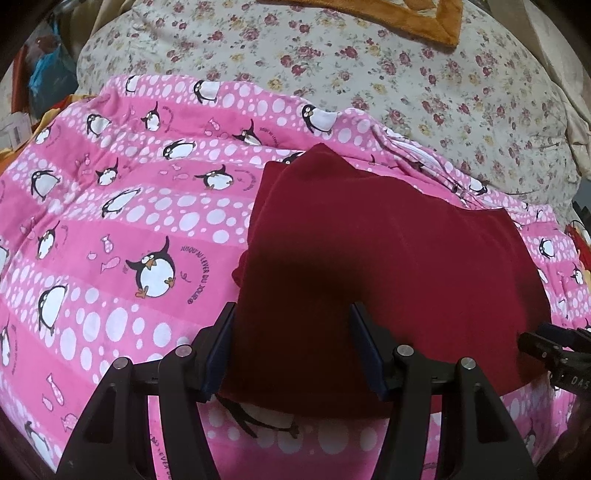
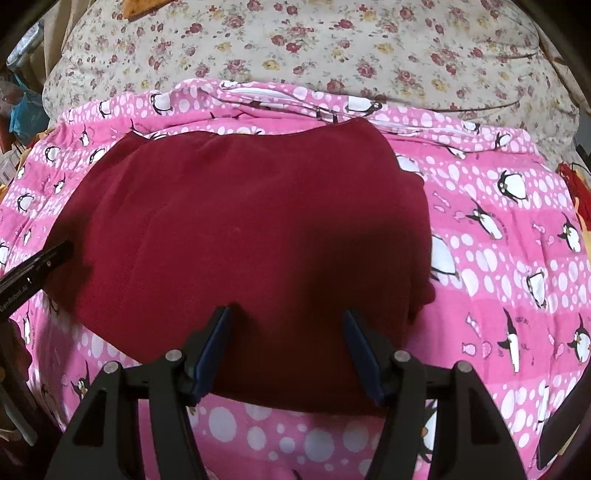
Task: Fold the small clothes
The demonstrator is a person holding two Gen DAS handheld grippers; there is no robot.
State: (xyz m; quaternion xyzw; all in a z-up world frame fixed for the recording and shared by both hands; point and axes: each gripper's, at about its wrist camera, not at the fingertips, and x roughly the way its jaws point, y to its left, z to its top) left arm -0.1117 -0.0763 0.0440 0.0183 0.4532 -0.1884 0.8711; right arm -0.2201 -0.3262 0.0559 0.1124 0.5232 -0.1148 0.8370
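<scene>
both grippers' (image 1: 291,314) (image 2: 286,317) fingers released over red garment (image 2: 240,221) on penguin blanket (image 1: 110,221), floral pillow (image 1: 369,74) behind

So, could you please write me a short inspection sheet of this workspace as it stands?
Surface: pink penguin-print cover, rumpled at its far edge.
Job's things: dark red garment lying folded on the cover.
Clutter: floral bedding behind; orange cloth.
Grippers: left tongs and right tongs open above the garment's near edge, nothing clamped.
Cables: nothing seen.
Surroundings: bags and boxes at the left, blurred.
</scene>
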